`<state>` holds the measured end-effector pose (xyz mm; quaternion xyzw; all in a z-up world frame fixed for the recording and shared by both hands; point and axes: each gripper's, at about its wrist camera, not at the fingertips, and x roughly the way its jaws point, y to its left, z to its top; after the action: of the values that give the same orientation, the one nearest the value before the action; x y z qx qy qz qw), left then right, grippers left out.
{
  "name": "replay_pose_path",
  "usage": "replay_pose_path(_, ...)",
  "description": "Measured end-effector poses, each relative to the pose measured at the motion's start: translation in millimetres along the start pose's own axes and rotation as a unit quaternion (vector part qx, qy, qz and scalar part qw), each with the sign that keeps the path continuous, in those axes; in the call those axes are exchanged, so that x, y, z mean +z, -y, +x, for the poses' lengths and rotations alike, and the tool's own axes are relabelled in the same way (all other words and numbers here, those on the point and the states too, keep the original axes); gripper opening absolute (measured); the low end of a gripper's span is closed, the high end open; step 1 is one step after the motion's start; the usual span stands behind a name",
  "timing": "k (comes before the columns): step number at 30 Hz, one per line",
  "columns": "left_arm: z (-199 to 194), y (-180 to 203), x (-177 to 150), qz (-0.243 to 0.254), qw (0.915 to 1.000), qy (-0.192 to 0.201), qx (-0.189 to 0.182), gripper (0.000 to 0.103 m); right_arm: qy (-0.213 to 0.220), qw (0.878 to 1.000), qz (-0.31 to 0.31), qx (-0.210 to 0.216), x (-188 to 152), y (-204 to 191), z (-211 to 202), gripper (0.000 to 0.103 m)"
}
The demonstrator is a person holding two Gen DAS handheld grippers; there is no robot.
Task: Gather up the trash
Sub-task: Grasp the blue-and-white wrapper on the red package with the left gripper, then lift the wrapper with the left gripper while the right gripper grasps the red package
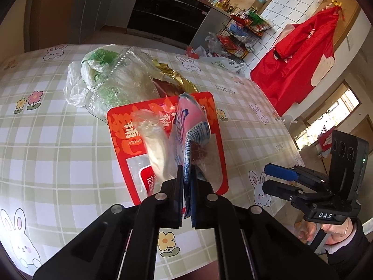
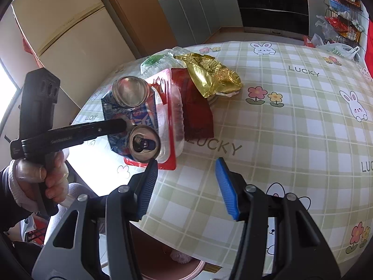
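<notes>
Up close, left gripper [image 1: 186, 175] has its jaws pinched narrow on a crushed blue-and-pink drink can [image 1: 191, 128], lifted just above a red plastic snack bag [image 1: 163, 121]. From the right wrist view the can [image 2: 135, 114] shows both silver ends folded toward each other, and the left gripper's [image 2: 123, 123] black finger [image 2: 93, 130] reaches in from the left. Right gripper [image 2: 186, 186] hangs with blue-padded jaws about half apart, nothing between them, over the near edge of the checked bunny-print tablecloth [image 2: 291, 128]. Remaining trash sits in a pile toward the table's far left edge: crumpled gold foil wrapper [image 2: 209, 74], dark red pouch [image 2: 195, 107], clear crinkled plastic container [image 1: 123, 81], white-and-green plastic bag [image 1: 93, 67]. A bare hand [image 2: 42, 177] grips the left gripper's handle.
</notes>
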<state>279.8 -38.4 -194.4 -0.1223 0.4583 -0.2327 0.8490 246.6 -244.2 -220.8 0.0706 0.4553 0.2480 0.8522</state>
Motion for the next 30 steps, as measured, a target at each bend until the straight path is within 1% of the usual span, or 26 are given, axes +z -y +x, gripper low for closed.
replay_pose_path(7, -31, 0, -3, -0.013, 0.9988, 0.032, -0.035, 0.005, 0.001, 1.000, -0.009, 0.001, 5, -14, 0, 0.053)
replay_pose_path(11, -60, -4, -6, -0.026, 0.9965, 0.063, -0.049, 0.005, 0.002, 1.000, -0.017, 0.000, 8, -23, 1, 0.053)
replay_pose_path(14, -87, -17, -14, -0.047, 0.9935, 0.089, -0.053, 0.005, 0.002, 1.000, -0.026, 0.000, 9, -31, 5, 0.053)
replay_pose_path(18, -120, -40, -35, -0.081, 0.9891, 0.117, -0.038, 0.005, 0.001, 0.999, -0.050, -0.011, 12, -46, 18, 0.053)
replay_pose_path(20, -133, -53, -47, -0.099, 0.9872, 0.122, -0.028, 0.005, 0.003, 0.998, -0.068, -0.014, 13, -56, 27, 0.053)
replay_pose_path(24, -154, -77, -72, -0.133, 0.9830, 0.126, -0.012, 0.005, 0.005, 0.996, -0.086, -0.002, 22, -73, 48, 0.053)
replay_pose_path(27, -165, -86, -86, -0.141, 0.9816, 0.129, 0.005, 0.005, 0.019, 0.995, -0.100, -0.004, 30, -88, 62, 0.052)
replay_pose_path(30, -172, -92, -93, -0.147, 0.9802, 0.132, 0.010, 0.005, 0.033, 0.993, -0.110, -0.012, 36, -98, 74, 0.050)
